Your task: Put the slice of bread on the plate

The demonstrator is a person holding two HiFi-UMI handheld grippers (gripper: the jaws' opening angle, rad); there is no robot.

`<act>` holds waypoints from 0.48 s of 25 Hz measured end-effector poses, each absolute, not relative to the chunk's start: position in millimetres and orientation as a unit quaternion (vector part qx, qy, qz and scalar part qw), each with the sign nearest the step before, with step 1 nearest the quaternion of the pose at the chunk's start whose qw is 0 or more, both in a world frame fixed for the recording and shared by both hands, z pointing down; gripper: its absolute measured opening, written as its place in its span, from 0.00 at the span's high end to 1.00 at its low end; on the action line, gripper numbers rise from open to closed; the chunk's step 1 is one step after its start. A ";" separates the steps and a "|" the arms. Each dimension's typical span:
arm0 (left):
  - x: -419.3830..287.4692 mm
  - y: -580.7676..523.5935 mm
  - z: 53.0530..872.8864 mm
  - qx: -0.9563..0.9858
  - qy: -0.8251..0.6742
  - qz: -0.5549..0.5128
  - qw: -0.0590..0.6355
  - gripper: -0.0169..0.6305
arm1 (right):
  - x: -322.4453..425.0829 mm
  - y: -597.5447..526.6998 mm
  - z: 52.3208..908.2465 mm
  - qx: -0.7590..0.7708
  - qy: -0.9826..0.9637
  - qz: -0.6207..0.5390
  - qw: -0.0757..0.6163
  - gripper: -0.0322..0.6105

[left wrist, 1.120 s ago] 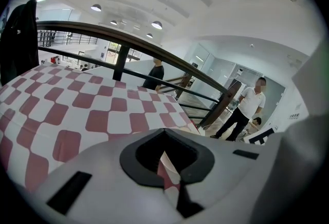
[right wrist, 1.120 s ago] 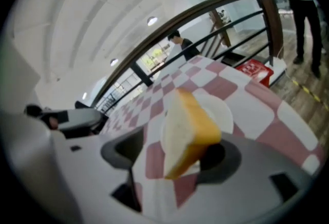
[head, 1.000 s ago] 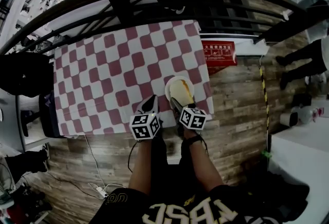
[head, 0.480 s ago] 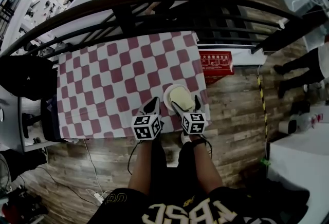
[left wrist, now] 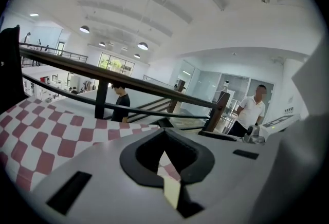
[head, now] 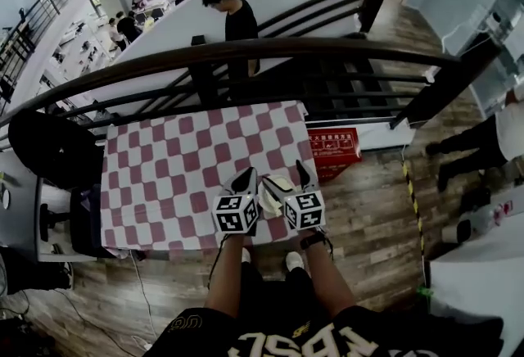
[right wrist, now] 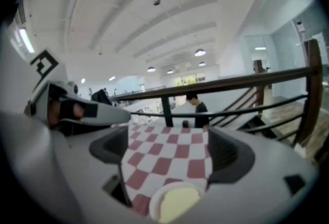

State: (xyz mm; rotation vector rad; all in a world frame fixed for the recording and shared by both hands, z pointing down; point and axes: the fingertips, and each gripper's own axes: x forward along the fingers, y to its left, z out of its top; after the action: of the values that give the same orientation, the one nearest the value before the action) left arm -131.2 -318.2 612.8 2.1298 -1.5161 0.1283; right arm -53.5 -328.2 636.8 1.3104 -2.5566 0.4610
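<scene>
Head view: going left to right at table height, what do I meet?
checkered tablecloth → left claw → right claw → red sign → standing person. The plate overlaps the right claw, so it is left out.

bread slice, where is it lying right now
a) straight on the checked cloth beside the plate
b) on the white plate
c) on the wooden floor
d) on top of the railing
b: in the right gripper view the pale bread slice lies inside the rim of the white plate, which stands on the checked cloth.
</scene>
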 end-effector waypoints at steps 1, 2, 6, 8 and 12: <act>-131.6 -320.6 604.2 0.788 -0.561 0.044 0.251 0.95 | -53.5 -331.4 626.4 0.446 -0.875 0.158 0.106 0.17; -132.5 -322.8 596.6 0.789 -0.563 0.042 0.242 0.95 | -53.6 -334.0 617.0 0.444 -0.877 0.155 0.099 0.19; -136.2 -334.1 569.3 0.793 -0.570 0.031 0.213 0.95 | -49.7 -343.5 580.8 0.447 -0.882 0.127 0.078 0.43; -138.9 -338.5 556.8 0.793 -0.574 0.023 0.200 0.95 | -48.1 -346.2 563.4 0.449 -0.884 0.114 0.065 0.58; -140.5 -344.7 537.5 0.797 -0.577 0.013 0.178 0.95 | -44.7 -351.0 538.3 0.460 -0.882 0.097 0.041 0.86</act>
State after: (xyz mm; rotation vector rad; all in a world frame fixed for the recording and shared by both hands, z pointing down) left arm -140.5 -344.7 537.5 2.2556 -1.6320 0.0377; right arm -44.7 -351.0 538.3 1.4087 -2.7007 0.2968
